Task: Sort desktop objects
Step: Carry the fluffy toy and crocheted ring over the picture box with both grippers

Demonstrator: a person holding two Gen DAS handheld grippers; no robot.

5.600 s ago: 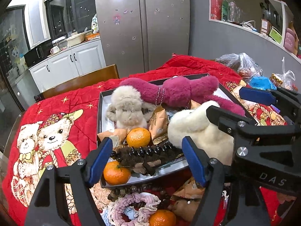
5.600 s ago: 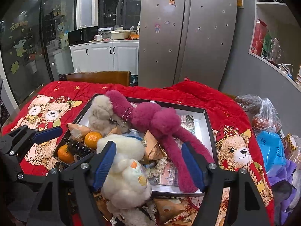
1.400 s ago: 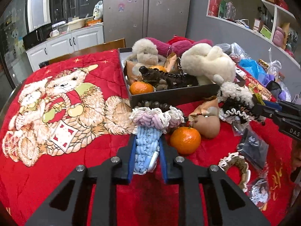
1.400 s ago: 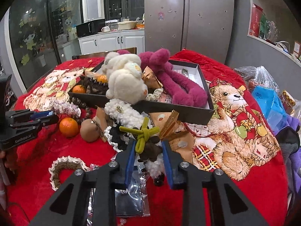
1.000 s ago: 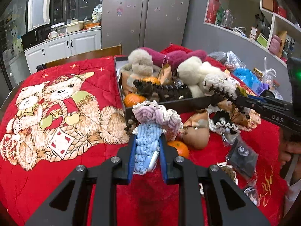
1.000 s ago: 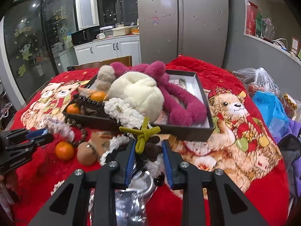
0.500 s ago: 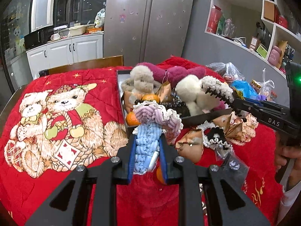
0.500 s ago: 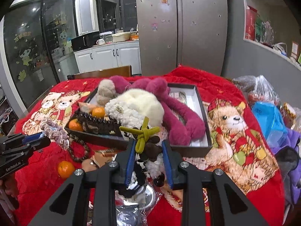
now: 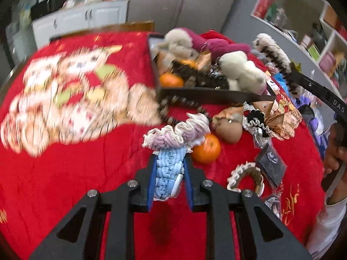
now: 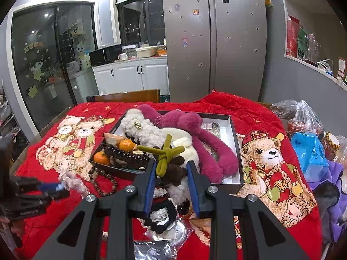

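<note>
Mid-carry, both grippers loaded; judged step: moving loose accessories toward the black tray [image 10: 235, 151], next move calls for lowering over a free tray spot and releasing. Left gripper [image 9: 169, 174] is pressed nearly together, pinching the blue knitted end of a crochet scrunchie [image 9: 169, 173], pink-white frill [image 9: 177, 132] sticking out forward; left view is blurred. Right gripper [image 10: 171, 174] is narrowly spread, clamped on a fluffy white hair claw [image 10: 141, 130] with olive bow [image 10: 164, 155] and brown bit, held just in front of the tray. Near the tray's front wall on the red cloth [image 9: 65, 173]: orange [image 9: 206, 146], brown pouch [image 9: 228, 127], bead string [image 10: 104, 179]. Inside the tray: cream plush [image 9: 243, 71], magenta plush [image 10: 206, 143], oranges, dark beads.
</note>
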